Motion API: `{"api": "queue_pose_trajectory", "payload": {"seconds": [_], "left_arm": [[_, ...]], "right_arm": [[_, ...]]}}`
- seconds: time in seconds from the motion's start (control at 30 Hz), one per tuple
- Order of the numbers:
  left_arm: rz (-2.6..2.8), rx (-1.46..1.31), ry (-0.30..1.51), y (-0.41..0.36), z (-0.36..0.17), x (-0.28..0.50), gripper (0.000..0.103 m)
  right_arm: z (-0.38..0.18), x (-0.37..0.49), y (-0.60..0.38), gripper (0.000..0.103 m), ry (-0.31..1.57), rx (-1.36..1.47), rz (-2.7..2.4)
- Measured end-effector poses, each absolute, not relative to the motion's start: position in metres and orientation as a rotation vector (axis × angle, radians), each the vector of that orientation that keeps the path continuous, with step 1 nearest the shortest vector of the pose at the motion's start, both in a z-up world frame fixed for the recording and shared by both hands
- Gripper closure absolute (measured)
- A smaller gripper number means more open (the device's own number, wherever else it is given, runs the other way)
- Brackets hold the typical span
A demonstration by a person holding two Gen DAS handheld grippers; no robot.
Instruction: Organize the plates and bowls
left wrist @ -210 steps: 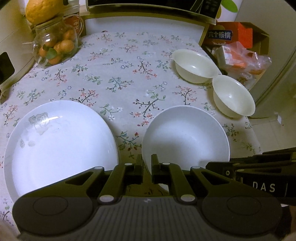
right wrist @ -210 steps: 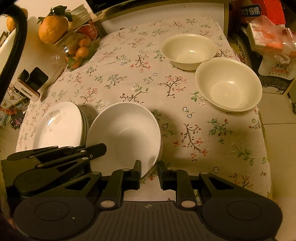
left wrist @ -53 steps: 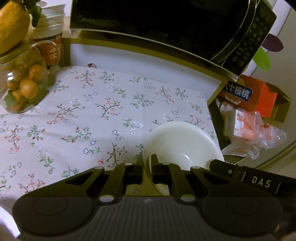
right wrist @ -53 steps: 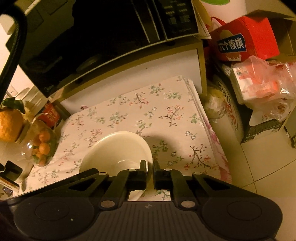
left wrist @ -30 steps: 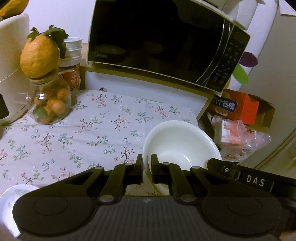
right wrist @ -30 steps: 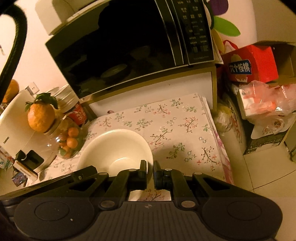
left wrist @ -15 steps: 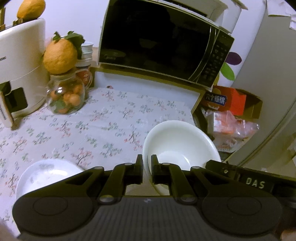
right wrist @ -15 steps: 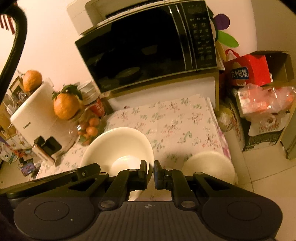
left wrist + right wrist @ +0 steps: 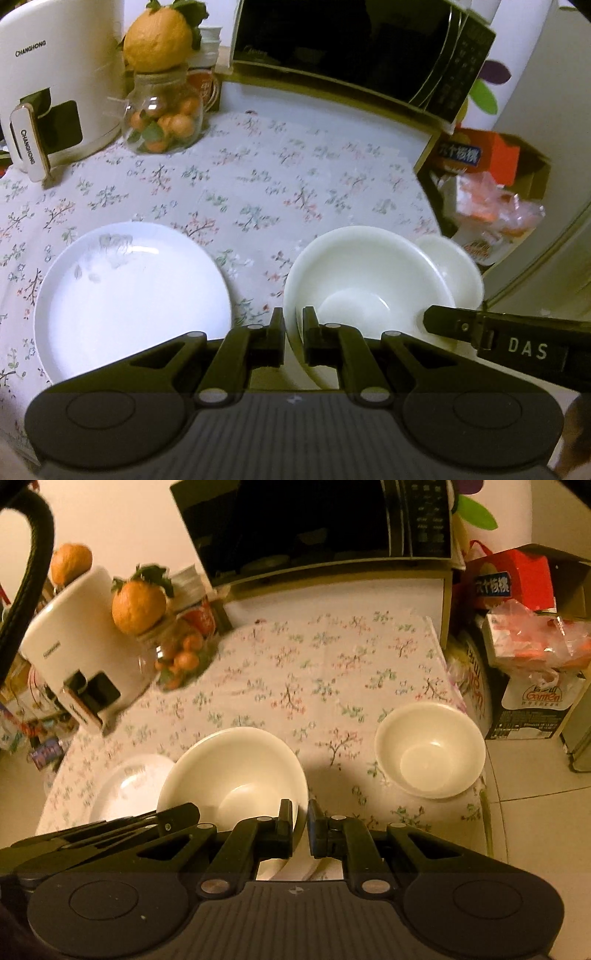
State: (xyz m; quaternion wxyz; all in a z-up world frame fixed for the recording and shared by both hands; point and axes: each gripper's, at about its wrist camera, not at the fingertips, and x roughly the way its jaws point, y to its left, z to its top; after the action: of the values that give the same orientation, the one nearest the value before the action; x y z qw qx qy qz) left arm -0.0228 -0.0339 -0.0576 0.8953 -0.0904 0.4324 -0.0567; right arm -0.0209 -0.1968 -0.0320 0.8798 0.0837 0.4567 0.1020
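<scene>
Both grippers are carrying the cream bowl [image 9: 365, 273] back from the far corner toward the second bowl [image 9: 430, 749]. Left gripper [image 9: 293, 332] and right gripper [image 9: 301, 823] are each clamping its rim. Next, likely, lowering it squarely into that bowl.

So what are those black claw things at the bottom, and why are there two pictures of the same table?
Those claws are two grabbers, and a person holds one in each hand. Each grabber has a camera looking out along its two fingers, so you get one picture from each hand.

In the left-hand picture the left gripper pinches the near rim of a white bowl. In the right-hand picture the right gripper pinches the same bowl on its other side. So both grabbers hold one bowl together.

On the flowery tablecloth there is also a white plate with a faint flower print, and a second bowl near the table's right edge. At the back stand a glass jar of small oranges, a white appliance and a microwave.
</scene>
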Motion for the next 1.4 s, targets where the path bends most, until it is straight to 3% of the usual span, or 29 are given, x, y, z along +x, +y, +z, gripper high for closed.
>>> {"api": "queue_pose_trajectory", "payload": {"seconds": [1.07, 1.4], "left_arm": [[-0.127, -0.050, 0.950, -0.050, -0.091, -0.012, 0.093], [-0.145, -0.078, 0.948, -0.046, -0.088, -0.007, 0.081]], "right_arm": [[-0.077, -0.005, -0.190, 0.088, 1.100, 0.122, 0.173], [-0.080, -0.003, -0.191, 0.080, 1.107, 0.125, 0.172]]}}
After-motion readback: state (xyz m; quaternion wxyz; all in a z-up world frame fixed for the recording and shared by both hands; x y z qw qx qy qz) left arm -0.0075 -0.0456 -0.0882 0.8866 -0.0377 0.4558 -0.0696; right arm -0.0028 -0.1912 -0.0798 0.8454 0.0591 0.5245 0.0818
